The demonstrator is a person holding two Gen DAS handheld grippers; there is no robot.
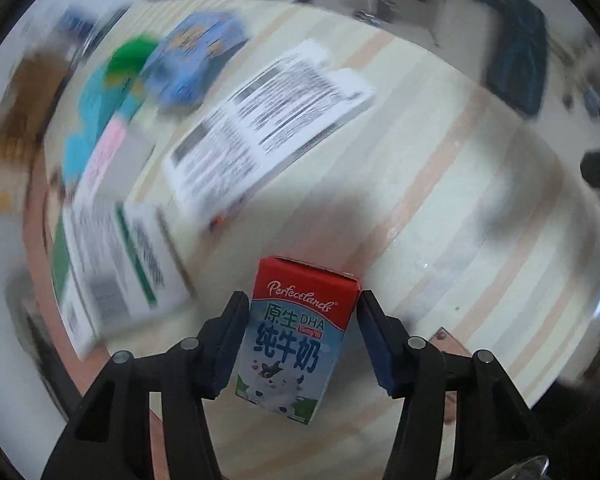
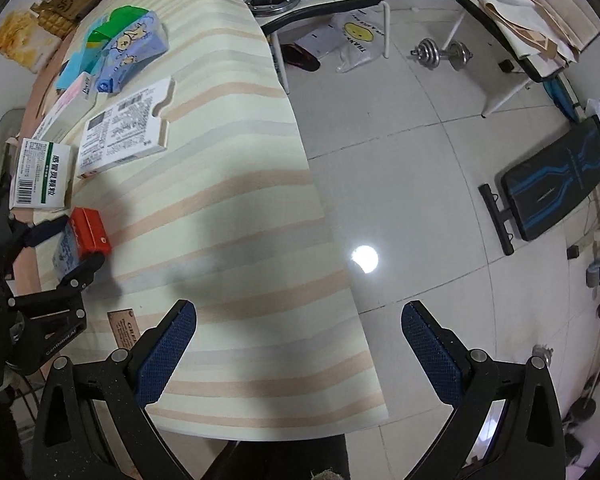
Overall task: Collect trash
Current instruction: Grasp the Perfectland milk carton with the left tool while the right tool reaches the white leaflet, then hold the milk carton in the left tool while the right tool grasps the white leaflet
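Left wrist view: my left tongs [image 1: 298, 330] straddle the milk carton [image 1: 296, 336] on the striped worktop [image 1: 440, 208], pads at its two narrow sides; whether they press yet I cannot tell. It lies printed face up, long axis running away from me, red top pointing toward the medicine box [image 1: 116, 264], a ready bite across the short width. My right tongs [image 2: 298, 354] hang released over the worktop's edge.
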